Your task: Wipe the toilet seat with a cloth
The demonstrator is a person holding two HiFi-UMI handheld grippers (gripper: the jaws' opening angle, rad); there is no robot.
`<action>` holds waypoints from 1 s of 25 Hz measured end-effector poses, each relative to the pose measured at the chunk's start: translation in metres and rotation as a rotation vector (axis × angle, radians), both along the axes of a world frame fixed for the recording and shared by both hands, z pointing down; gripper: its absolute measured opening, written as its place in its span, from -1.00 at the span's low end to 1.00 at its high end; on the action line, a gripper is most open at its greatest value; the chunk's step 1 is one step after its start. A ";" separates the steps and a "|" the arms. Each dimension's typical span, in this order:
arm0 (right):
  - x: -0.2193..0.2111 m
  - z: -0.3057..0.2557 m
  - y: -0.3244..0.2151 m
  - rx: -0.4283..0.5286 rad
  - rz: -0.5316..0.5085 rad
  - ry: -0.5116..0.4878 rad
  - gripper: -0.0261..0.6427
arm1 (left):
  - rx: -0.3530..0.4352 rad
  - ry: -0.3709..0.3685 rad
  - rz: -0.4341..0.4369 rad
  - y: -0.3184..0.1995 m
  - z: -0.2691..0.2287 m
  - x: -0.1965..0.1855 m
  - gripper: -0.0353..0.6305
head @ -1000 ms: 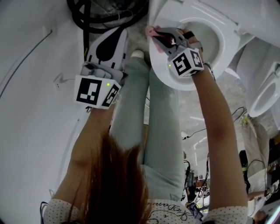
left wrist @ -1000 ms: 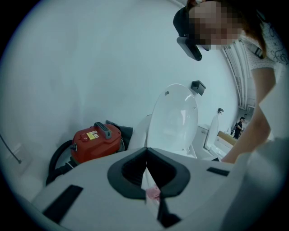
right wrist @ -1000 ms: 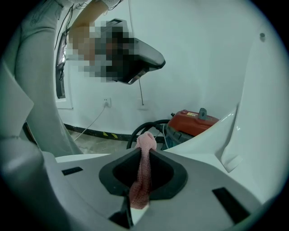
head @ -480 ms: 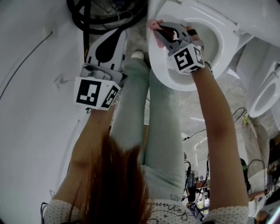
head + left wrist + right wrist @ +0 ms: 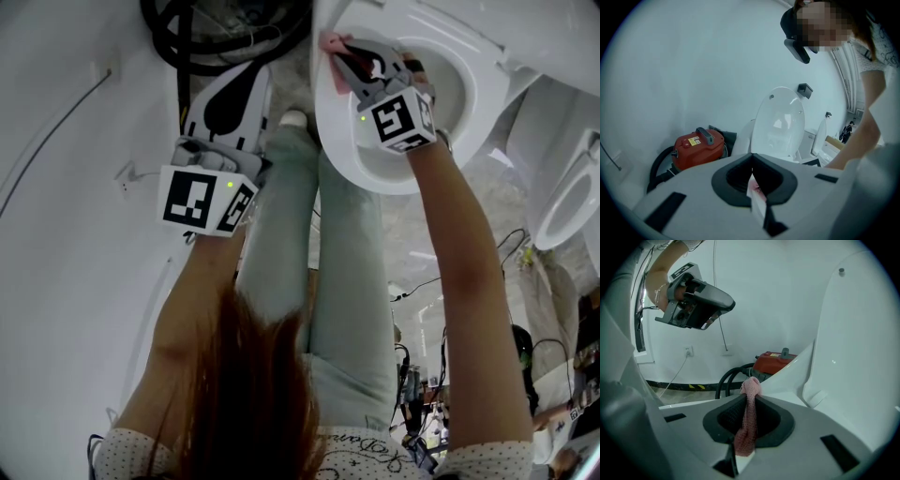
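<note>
Cloth farther along seat edge

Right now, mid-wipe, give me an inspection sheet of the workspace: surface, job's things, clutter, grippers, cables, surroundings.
Surface: toilet seat, white, down on the bowl; lid raised; no marks that I can make out.
Job's things: pink cloth, its end at the seat's left rim.
Clutter: red vacuum with black hose beside the toilet.
Grippers: right gripper, fingers shut on the cloth; left gripper, shut, empty, held off to the side.
Cables: thin cable running down the wall.
Surroundings: white wall; second toilet at right.
</note>
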State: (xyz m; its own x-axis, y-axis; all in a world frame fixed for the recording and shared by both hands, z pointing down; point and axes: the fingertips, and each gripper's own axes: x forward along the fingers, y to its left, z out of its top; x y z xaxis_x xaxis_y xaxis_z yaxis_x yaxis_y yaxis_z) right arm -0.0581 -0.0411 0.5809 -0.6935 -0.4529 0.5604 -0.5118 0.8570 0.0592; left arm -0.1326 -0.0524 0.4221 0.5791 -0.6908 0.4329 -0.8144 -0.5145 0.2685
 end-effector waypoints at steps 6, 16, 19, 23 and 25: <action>0.012 -0.003 -0.015 0.001 0.074 0.009 -0.76 | 0.004 -0.001 0.004 0.000 -0.001 0.000 -0.88; 0.036 -0.008 -0.038 -0.004 0.229 -0.011 -0.77 | 0.000 0.000 0.005 0.002 -0.001 0.002 -0.88; 0.041 -0.008 -0.041 -0.004 0.261 -0.018 -0.76 | -0.001 0.000 0.006 0.002 -0.001 0.004 -0.88; 0.049 -0.008 -0.044 -0.002 0.303 -0.019 -0.76 | 0.001 0.000 0.008 0.002 -0.001 0.004 -0.88; 0.053 -0.008 -0.046 -0.001 0.322 -0.019 -0.77 | 0.003 -0.001 0.006 0.002 -0.001 0.003 -0.88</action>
State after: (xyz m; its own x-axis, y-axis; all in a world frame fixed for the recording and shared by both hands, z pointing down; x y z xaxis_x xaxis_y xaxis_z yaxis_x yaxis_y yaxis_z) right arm -0.0049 -0.0868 0.5726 -0.5253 -0.6498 0.5493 -0.7574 0.6513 0.0461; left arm -0.1297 -0.0502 0.4207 0.5832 -0.6883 0.4315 -0.8113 -0.5204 0.2664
